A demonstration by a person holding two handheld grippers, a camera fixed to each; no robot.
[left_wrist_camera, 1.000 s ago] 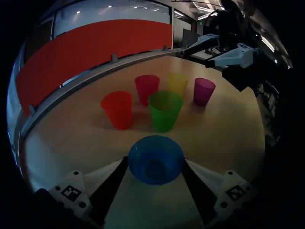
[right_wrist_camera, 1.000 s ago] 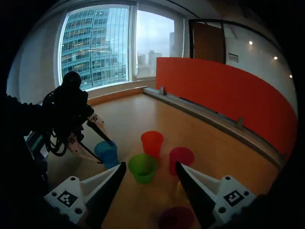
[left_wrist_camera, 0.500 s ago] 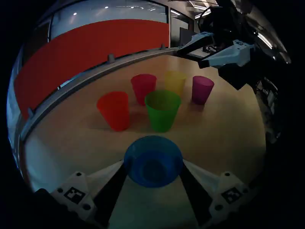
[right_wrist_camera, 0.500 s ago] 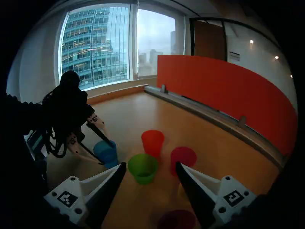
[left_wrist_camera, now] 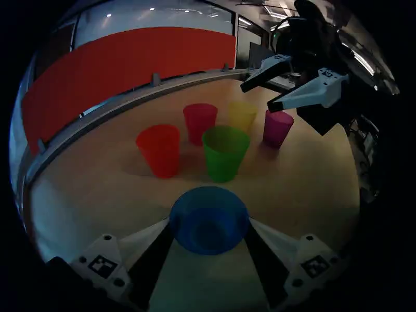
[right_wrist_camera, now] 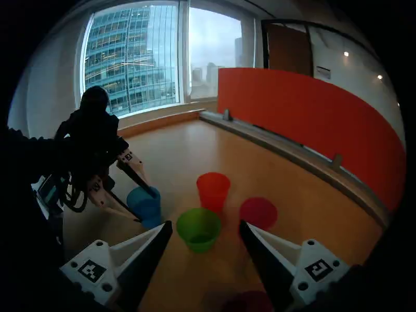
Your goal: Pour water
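A blue cup (left_wrist_camera: 209, 221) sits upright between my left gripper's fingers, and the left gripper (left_wrist_camera: 209, 224) is shut on it near the table's front. Beyond it stand a green cup (left_wrist_camera: 224, 152), an orange cup (left_wrist_camera: 158, 150), a crimson cup (left_wrist_camera: 199, 122), a yellow cup (left_wrist_camera: 242, 115) and a purple cup (left_wrist_camera: 277, 128). My right gripper (left_wrist_camera: 257, 99) hangs open in the air just above the purple and yellow cups. In the right gripper view its own fingers (right_wrist_camera: 151, 247) frame the green cup (right_wrist_camera: 198, 229), with the blue cup (right_wrist_camera: 148, 208) farther left.
The cups stand on a wooden table (left_wrist_camera: 312, 171) bounded by a grey rail and a red partition (left_wrist_camera: 130, 57). A dark-clad person (right_wrist_camera: 93, 135) holds the left gripper before large windows (right_wrist_camera: 135, 57). Bare tabletop lies left and right of the cup cluster.
My right gripper has come lower and closer over the purple cup, which has slid to the bottom edge of its view. The left gripper still holds the blue cup in place.
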